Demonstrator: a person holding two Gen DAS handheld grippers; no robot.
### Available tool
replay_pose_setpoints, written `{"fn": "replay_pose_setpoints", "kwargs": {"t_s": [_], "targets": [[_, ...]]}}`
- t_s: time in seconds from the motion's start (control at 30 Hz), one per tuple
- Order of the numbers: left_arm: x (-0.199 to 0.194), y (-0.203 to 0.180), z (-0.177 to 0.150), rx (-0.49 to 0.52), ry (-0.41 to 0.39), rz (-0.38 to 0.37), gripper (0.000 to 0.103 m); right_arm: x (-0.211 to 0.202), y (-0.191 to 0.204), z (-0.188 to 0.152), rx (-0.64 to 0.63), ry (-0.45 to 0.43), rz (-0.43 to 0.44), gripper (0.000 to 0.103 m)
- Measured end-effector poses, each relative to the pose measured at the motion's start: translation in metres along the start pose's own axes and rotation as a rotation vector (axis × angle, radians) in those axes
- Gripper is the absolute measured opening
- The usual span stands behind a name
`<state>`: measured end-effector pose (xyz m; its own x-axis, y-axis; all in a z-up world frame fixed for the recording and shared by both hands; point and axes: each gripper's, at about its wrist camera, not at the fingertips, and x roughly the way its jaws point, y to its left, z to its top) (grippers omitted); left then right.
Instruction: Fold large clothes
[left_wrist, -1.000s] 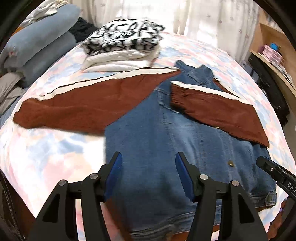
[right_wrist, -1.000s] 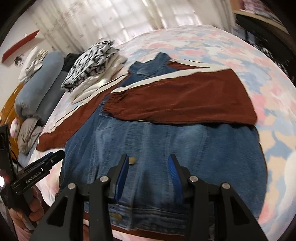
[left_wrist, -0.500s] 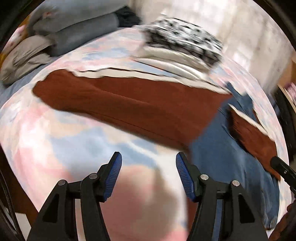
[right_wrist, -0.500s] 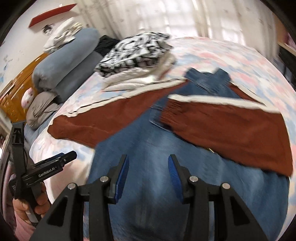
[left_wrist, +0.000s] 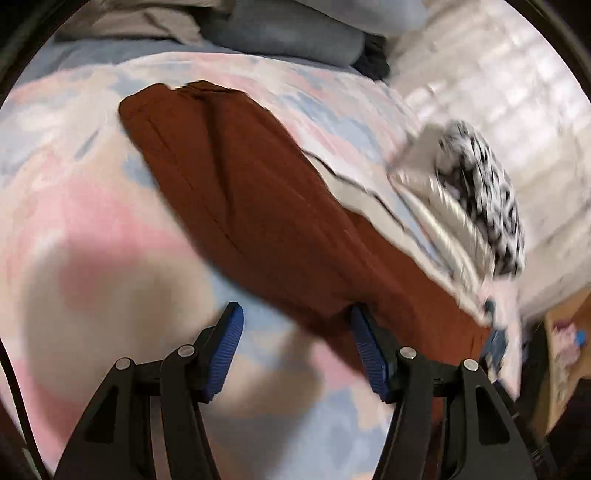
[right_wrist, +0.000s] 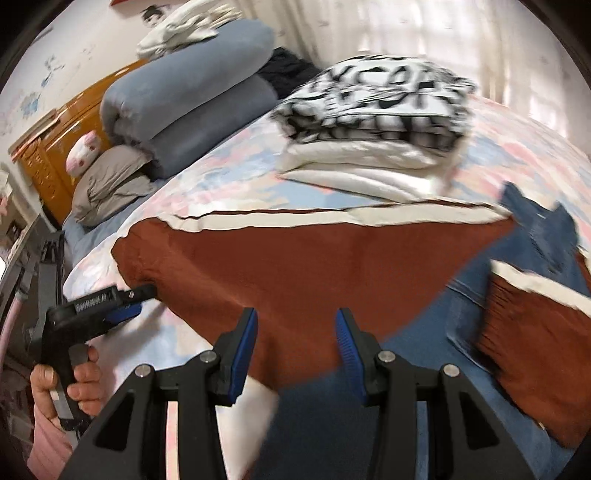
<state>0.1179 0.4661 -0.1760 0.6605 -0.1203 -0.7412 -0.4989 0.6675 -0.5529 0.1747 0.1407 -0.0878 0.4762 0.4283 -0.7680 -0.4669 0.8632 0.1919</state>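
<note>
Reaching for the spread rust sleeve (right_wrist: 295, 266)
Both grippers, left gripper (left_wrist: 295, 347) and right gripper (right_wrist: 295, 332), jaws apart, empty; pinch the cuff at far left, fold it across the denim jacket (right_wrist: 424, 350).

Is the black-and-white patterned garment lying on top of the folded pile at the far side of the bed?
Yes, the black-and-white patterned garment sits folded on top of the cream clothes on the bed.

Bed (right_wrist: 236, 173) covered with a pastel pink, blue and cream patterned sheet. At its head, two rolled grey-blue quilts (right_wrist: 195, 107) stacked one upon the other, a cream bundle (right_wrist: 181, 27) on top. Beside them a crumpled taupe pillow (right_wrist: 110, 181) and a small pink-and-white plush item (right_wrist: 83, 151). Orange wooden headboard (right_wrist: 55, 140) behind. Pale curtains (right_wrist: 424, 26) at the far side.
</note>
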Motion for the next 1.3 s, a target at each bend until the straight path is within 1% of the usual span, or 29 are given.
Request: {"fn": "replay_pose_setpoints", "kwargs": {"t_s": [0.17,0.23,0.27,0.33,0.37,0.43,0.47,0.5,0.57,0.63,0.73,0.77,0.83,0.9,0.97,1.03,1.07,1.1,1.13,1.17,1.23,1.27,1.3], "targets": [[0.011,0.027,0.026,-0.119,-0.025,-0.074,0.059,0.042,0.025,0.004,-0.040,0.061,0.040,0.044],[0.014,0.035,0.033,-0.162,-0.041,-0.112,0.059,0.058,0.030,0.000,-0.046,0.101,0.049,0.044],[0.014,0.039,0.036,-0.178,-0.053,-0.127,0.059,0.070,0.032,-0.004,-0.040,0.138,0.053,0.044],[0.015,0.045,0.040,-0.205,-0.077,-0.154,0.059,0.083,0.032,-0.011,-0.034,0.170,0.037,0.044],[0.016,0.046,0.042,-0.216,-0.088,-0.163,0.054,0.087,0.031,-0.015,-0.031,0.178,0.035,0.044],[0.014,0.049,0.043,-0.230,-0.120,-0.154,0.038,0.088,0.029,-0.019,-0.021,0.170,0.043,0.044],[0.014,0.050,0.044,-0.232,-0.132,-0.137,0.023,0.087,0.027,-0.019,-0.012,0.165,0.053,0.044],[0.014,0.050,0.045,-0.230,-0.139,-0.121,0.012,0.087,0.025,-0.020,-0.004,0.163,0.061,0.044],[0.011,0.046,0.046,-0.218,-0.153,-0.099,0.007,0.086,0.023,-0.021,0.003,0.162,0.070,0.044],[-0.001,0.035,0.046,-0.146,-0.189,-0.029,0.005,0.086,0.023,-0.021,0.001,0.162,0.068,0.044],[-0.022,0.000,0.045,-0.008,-0.234,0.087,0.004,0.085,0.026,-0.021,-0.009,0.164,0.058,0.044],[-0.029,-0.014,0.045,0.031,-0.249,0.110,0.004,0.087,0.025,-0.018,-0.010,0.167,0.058,0.044],[-0.049,-0.050,0.044,0.134,-0.290,0.138,0.004,0.084,0.024,-0.017,0.004,0.172,0.064,0.044],[-0.066,-0.083,0.043,0.215,-0.315,0.139,0.004,0.075,0.017,-0.015,0.059,0.176,0.106,0.044],[-0.084,-0.121,0.040,0.293,-0.330,0.113,0.004,0.059,0.008,-0.015,0.111,0.163,0.147,0.044],[-0.100,-0.167,0.029,0.386,-0.332,0.065,0.004,0.042,-0.002,-0.018,0.146,0.138,0.163,0.044],[-0.107,-0.179,0.024,0.413,-0.334,0.048,0.004,0.026,-0.013,-0.021,0.169,0.112,0.169,0.044],[-0.112,-0.202,0.017,0.451,-0.335,0.021,0.004,0.013,-0.022,-0.025,0.186,0.093,0.168,0.044],[-0.117,-0.227,0.006,0.501,-0.332,-0.014,0.004,0.005,-0.028,-0.028,0.197,0.082,0.165,0.044],[-0.119,-0.243,-0.002,0.530,-0.329,-0.033,0.004,-0.012,-0.043,-0.035,0.219,0.060,0.158,0.044],[-0.119,-0.288,-0.026,0.608,-0.313,-0.083,0.004,-0.034,-0.065,-0.045,0.248,0.031,0.130,0.044],[-0.117,-0.304,-0.037,0.635,-0.302,-0.100,0.004,-0.052,-0.085,-0.054,0.274,0.008,0.099,0.044],[-0.110,-0.329,-0.055,0.675,-0.278,-0.125,0.004,-0.063,-0.097,-0.060,0.293,-0.007,0.079,0.044]]}}
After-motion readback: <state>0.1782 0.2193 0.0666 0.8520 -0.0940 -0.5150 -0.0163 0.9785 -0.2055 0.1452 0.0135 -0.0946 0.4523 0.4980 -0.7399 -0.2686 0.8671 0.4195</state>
